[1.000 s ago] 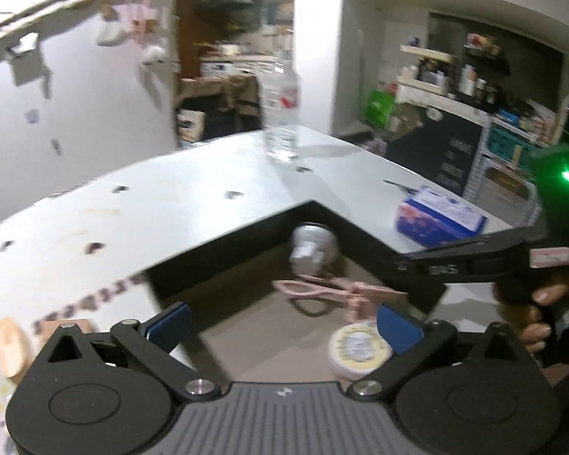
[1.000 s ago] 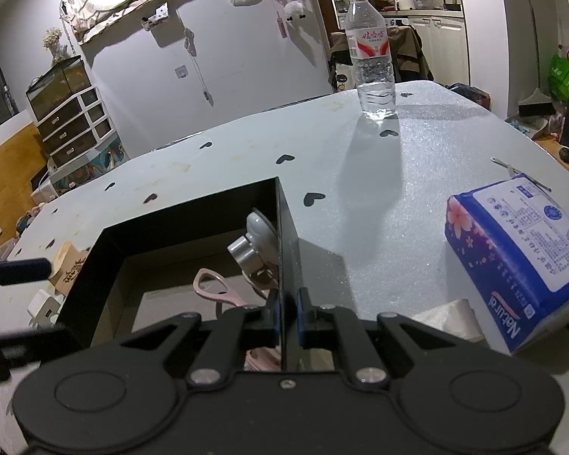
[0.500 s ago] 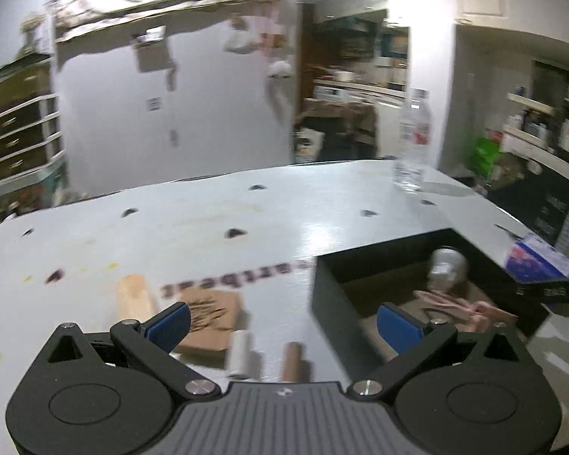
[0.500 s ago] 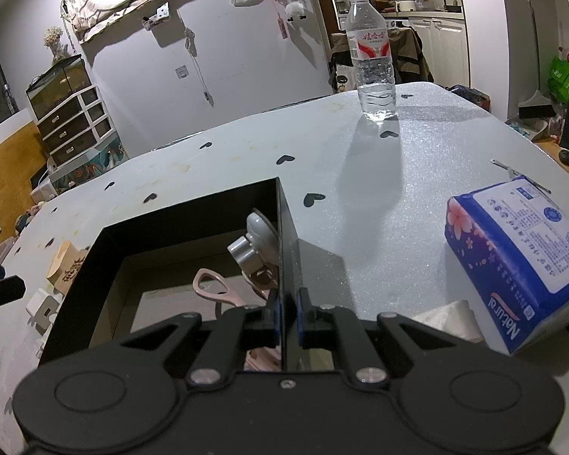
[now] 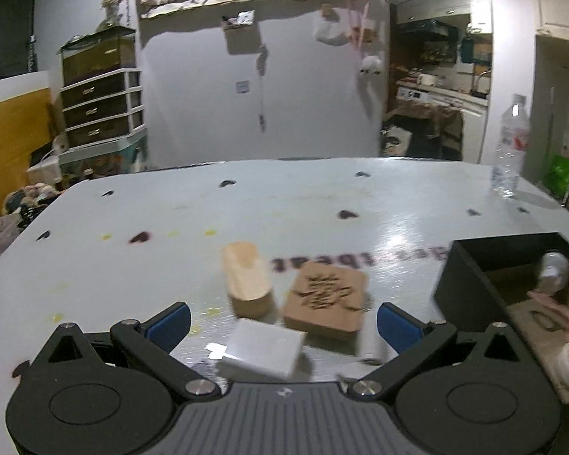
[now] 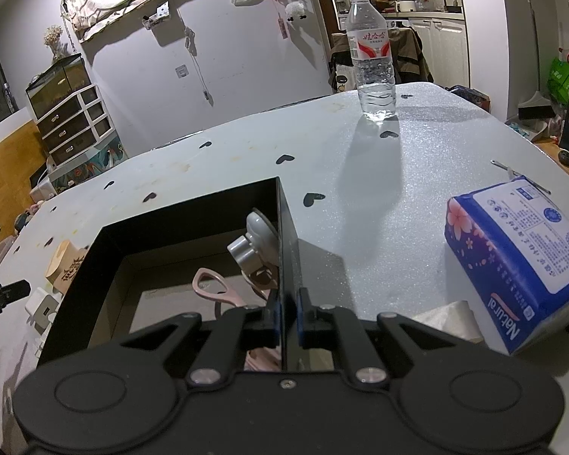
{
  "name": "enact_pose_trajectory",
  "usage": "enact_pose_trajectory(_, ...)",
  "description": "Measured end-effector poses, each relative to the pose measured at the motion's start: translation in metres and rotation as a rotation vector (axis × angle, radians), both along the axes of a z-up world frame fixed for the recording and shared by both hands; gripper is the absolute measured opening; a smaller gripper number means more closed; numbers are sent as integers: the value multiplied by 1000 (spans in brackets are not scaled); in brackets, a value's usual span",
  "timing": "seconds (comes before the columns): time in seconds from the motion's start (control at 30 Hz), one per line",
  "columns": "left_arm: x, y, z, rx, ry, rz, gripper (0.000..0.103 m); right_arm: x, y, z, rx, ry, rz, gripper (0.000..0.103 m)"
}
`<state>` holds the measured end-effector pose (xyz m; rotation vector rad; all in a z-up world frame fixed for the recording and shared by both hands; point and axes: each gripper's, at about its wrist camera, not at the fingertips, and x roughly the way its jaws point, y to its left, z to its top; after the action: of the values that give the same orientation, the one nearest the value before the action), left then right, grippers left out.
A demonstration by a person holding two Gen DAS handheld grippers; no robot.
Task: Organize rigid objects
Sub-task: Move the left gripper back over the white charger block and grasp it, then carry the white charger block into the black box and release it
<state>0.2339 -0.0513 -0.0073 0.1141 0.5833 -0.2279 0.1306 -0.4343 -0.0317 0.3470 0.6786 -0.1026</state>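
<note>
Black box wall (image 6: 284,250) sits pinched in the right gripper (image 6: 286,320); "Natural" tissue pack (image 6: 519,261) lies to its right. Left gripper (image 5: 283,322) spreads wide around a white block (image 5: 261,349), engraved wooden tile (image 5: 324,299) ahead.

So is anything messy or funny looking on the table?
A few things still lie loose outside the black open box: a white rectangular block, a brown carved square tile and a pale wooden oblong piece. Nothing looks spilled or broken. The right hand-held gripper pinches the box's wall.
</note>
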Motion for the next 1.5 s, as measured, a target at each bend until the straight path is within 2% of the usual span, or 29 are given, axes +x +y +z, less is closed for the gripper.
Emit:
enact_pose_trajectory(0.4, 37, 22, -37, 20, 123, 34, 101, 0, -1, 0, 0, 2, -1, 9)
enact_pose_trajectory(0.5, 37, 21, -41, 12, 144, 15, 93, 0, 0, 0, -1, 2, -1, 9)
enact_pose_trajectory(0.57, 37, 19, -44, 2, 153, 4, 83, 0, -1, 0, -2, 3, -1, 9)
enact_pose_trajectory(0.63, 35, 18, -44, -15, 152, -8, 71, 0, -1, -1, -3, 5, -2, 9)
enact_pose_trajectory(0.8, 33, 16, -44, -26, 144, 19, 70, 0, -1, -1, -3, 5, -2, 9)
enact_pose_trajectory(0.97, 32, 22, -36, -110, 142, 92, 69, 0, -1, -1, -3, 4, -1, 9)
enact_pose_trajectory(1.03, 27, 22, -28, -137, 119, 87, 69, 1, -1, -1, -3, 5, -1, 9)
enact_pose_trajectory(1.13, 19, 14, -13, -162, 84, 37, 69, 1, -1, -1, -3, 4, -2, 9)
enact_pose_trajectory(1.2, 12, 4, -1, -176, 60, -30, 69, 1, 0, -1, -3, 5, -2, 9)
enact_pose_trajectory(1.33, -1, -22, 19, -202, 43, -215, 69, 2, 0, -1, -2, 4, -2, 9)
enact_pose_trajectory(1.5, -17, -65, 34, -178, 30, -472, 69, 2, 0, -1, -2, 4, -1, 9)
